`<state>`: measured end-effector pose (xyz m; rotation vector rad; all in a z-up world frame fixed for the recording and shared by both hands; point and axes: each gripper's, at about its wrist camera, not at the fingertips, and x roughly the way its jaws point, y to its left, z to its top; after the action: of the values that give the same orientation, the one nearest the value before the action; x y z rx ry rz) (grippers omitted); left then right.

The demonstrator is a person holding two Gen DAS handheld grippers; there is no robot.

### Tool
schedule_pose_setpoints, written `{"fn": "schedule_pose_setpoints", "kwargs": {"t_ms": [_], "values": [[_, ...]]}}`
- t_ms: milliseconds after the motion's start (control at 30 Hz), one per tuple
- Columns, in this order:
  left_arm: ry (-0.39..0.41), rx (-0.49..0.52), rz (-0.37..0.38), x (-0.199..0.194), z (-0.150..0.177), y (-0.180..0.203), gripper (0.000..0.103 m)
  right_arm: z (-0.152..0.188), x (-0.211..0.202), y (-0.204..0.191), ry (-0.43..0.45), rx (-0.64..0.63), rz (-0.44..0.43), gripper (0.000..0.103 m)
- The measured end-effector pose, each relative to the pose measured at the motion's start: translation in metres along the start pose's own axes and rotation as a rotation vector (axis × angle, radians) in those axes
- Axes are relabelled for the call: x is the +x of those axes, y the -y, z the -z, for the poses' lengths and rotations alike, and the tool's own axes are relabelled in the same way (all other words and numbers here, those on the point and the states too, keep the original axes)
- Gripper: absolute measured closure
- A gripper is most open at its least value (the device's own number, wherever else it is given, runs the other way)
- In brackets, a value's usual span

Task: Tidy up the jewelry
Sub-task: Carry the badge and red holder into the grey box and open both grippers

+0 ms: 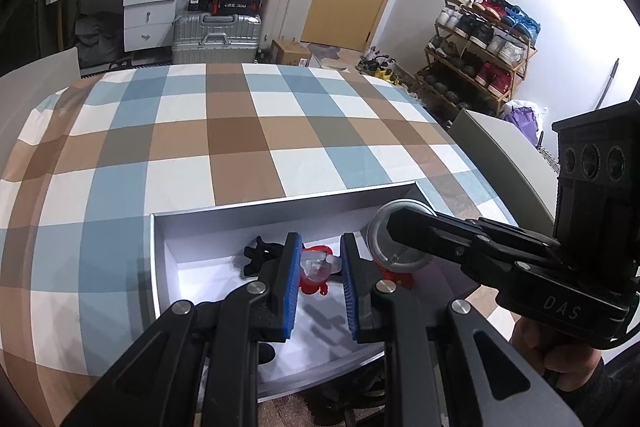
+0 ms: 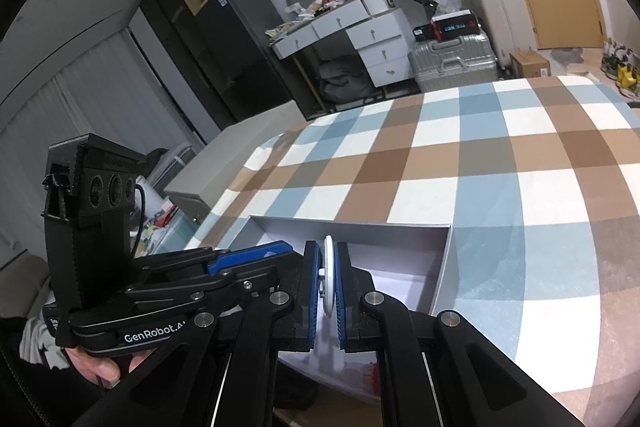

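A shallow white box [image 1: 280, 205] lies on the checked bedspread [image 1: 224, 131]. My left gripper [image 1: 320, 247] hangs over it, blue pads shut on a small clear plastic piece [image 1: 316, 265]. Under that lie a red ornament [image 1: 316, 289] and a black clip-like item [image 1: 260, 257] on the box floor. My right gripper [image 1: 394, 227] reaches in from the right, shut on a round grey-rimmed disc [image 1: 384, 247]. In the right wrist view the disc [image 2: 329, 275] shows edge-on, clamped in the right gripper [image 2: 329, 251] above the box [image 2: 352, 225]. The left gripper [image 2: 286, 249] is beside it.
The bed's near edge runs just below the box. Another red piece [image 1: 394, 277] lies under the disc. Beyond the bed stand silver suitcases [image 1: 216, 37], a white dresser [image 1: 148, 11] and a shoe rack [image 1: 480, 59]. A hand [image 2: 100, 367] holds the left gripper.
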<state>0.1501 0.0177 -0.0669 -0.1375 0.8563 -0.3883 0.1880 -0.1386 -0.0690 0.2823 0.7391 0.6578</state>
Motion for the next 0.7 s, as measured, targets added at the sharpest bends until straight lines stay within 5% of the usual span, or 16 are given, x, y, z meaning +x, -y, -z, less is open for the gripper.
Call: {"fn": "schedule_pose_setpoints", "kwargs": {"t_ms": [200,400,500,700], "values": [[0.001,-0.008,-0.022,0.002,0.001,-0.003,0.088,0.000,-0.003,0.000,0.011,0.000,0.011,0.092],[0.025,-0.019,-0.050,-0.008,0.002,-0.002,0.055,-0.001,-0.017,-0.004,0.046,0.002,0.028,0.080],[0.034,-0.017,-0.075,-0.014,0.003,0.000,0.053,0.001,-0.027,-0.005,0.062,0.012,0.043,0.069],[0.050,-0.005,-0.088,-0.027,0.005,0.007,0.051,0.008,-0.050,-0.010,0.094,0.024,0.055,0.064]]}}
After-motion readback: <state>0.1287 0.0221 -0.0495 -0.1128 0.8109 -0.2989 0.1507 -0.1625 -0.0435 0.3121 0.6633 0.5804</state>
